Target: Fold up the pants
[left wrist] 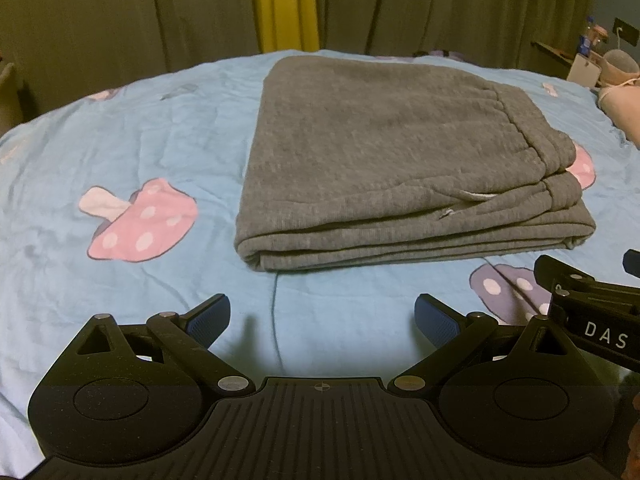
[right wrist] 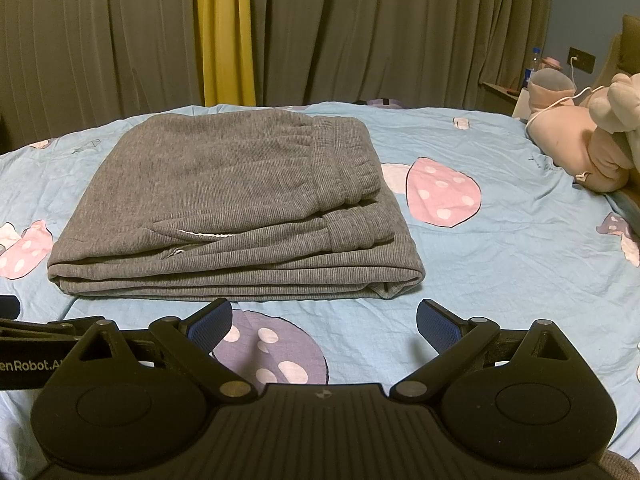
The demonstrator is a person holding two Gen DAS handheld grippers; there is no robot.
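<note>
Several stacked layers show along the near edge of the grey sweatpants (left wrist: 384, 160), which lie folded into a thick rectangle on the light blue mushroom-print bedsheet (left wrist: 120, 128) in the left wrist view. The ribbed elastic waistband curves down the right side of the bundle, and a white drawstring end pokes out beside a pocket seam. The left gripper (left wrist: 322, 320) hangs just short of the fold, its blue-padded fingers spread wide, holding nothing.

From the right wrist view, the same sweatpants (right wrist: 224, 200) sit left of centre, the waistband gathered at the upper right and the folded edges stacked neatly in front. The right gripper (right wrist: 324, 324) is also spread wide and empty, near the pants' front edge. A pink plush toy (right wrist: 576, 148) rests at the far right.
</note>
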